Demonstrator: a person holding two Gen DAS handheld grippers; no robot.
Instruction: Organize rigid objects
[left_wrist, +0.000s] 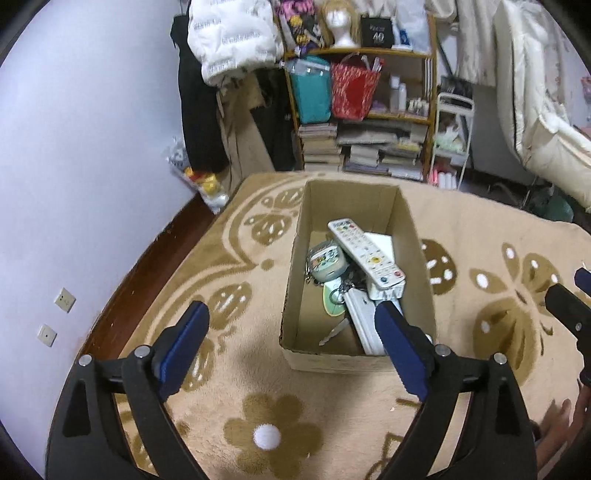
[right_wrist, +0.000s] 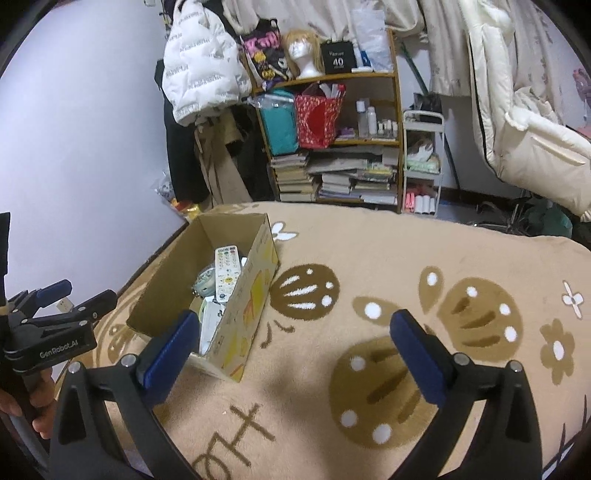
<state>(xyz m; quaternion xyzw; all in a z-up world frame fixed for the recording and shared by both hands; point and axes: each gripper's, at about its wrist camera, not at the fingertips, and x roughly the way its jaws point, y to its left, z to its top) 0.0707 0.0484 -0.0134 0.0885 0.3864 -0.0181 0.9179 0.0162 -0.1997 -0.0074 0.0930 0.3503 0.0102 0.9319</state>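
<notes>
An open cardboard box stands on a beige patterned blanket; it also shows in the right wrist view. Inside lie a white remote control, a round grey gadget on a keyring, a second white remote, a green disc and a small metal tool. The remote also shows in the right wrist view. My left gripper is open and empty, just above the box's near end. My right gripper is open and empty, over the blanket to the right of the box.
The blanket covers a bed with a dark wooden edge along the lilac wall on the left. Behind stand a cluttered bookshelf, hanging coats and a white trolley. The left gripper shows at the right wrist view's left edge.
</notes>
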